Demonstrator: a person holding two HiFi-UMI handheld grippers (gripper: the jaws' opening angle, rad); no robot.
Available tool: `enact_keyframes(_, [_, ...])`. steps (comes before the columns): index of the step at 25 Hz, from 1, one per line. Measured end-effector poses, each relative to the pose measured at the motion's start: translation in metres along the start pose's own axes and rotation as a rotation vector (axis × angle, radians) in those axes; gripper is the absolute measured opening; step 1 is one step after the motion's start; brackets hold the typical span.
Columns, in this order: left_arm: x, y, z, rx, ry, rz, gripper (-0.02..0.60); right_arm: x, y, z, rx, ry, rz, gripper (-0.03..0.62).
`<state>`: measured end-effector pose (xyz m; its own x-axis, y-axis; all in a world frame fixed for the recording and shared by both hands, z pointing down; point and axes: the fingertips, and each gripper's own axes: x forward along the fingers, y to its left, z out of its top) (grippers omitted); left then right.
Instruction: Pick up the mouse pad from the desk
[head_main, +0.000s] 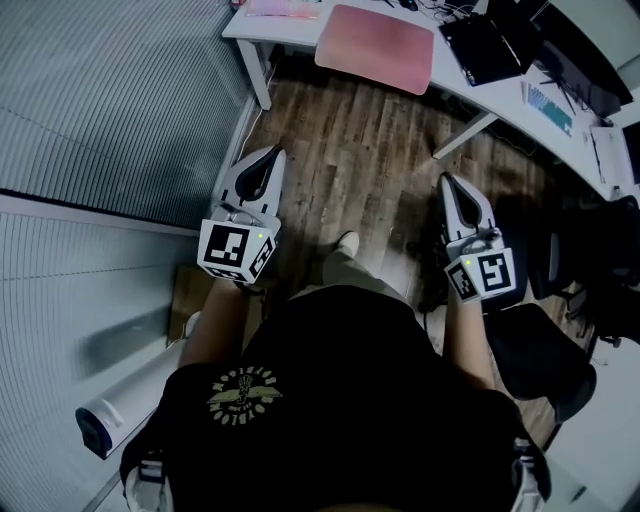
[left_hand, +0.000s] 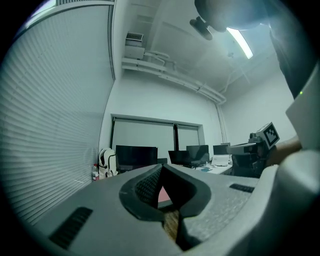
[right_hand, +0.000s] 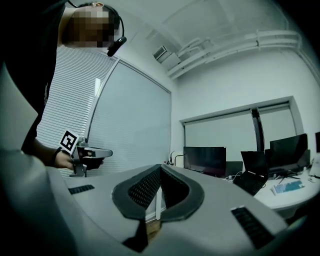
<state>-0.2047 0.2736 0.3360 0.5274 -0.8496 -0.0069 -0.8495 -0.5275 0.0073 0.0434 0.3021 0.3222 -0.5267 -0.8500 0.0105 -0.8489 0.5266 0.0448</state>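
The pink mouse pad (head_main: 376, 46) lies on the white desk (head_main: 452, 88) at the top of the head view, its near edge hanging slightly over the desk front. A sliver of pink mouse pad (left_hand: 164, 196) shows through the left gripper's jaw window. My left gripper (head_main: 268, 156) is shut and empty, held level over the wood floor well short of the desk. My right gripper (head_main: 446, 182) is likewise shut with nothing in it, to the right and slightly nearer me. Both point toward the desk.
A laptop (head_main: 482, 48) and monitors (head_main: 585, 55) stand on the desk right of the pad, a keyboard (head_main: 280, 10) to its left. Desk legs (head_main: 258, 72) drop to the floor. A black chair (head_main: 545, 355) is at the right, blinds (head_main: 110, 100) at the left.
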Motion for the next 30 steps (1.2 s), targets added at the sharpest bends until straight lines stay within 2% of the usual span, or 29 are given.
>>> enact_keyframes(16, [0.09,0.026,-0.031,-0.02,0.067,-0.025,0.006,0.051,-0.077,-0.03,0.057,0.049,-0.049,0.002])
enact_keyframes(23, [0.126,0.035,-0.03,-0.019,0.08,-0.026,0.006,0.081,-0.097,-0.03,0.058,0.053,-0.023,0.002])
enact_keyframes(30, [0.164,0.043,-0.025,-0.008,0.082,-0.018,0.006,0.099,-0.135,-0.03,0.076,0.039,-0.029,0.002])
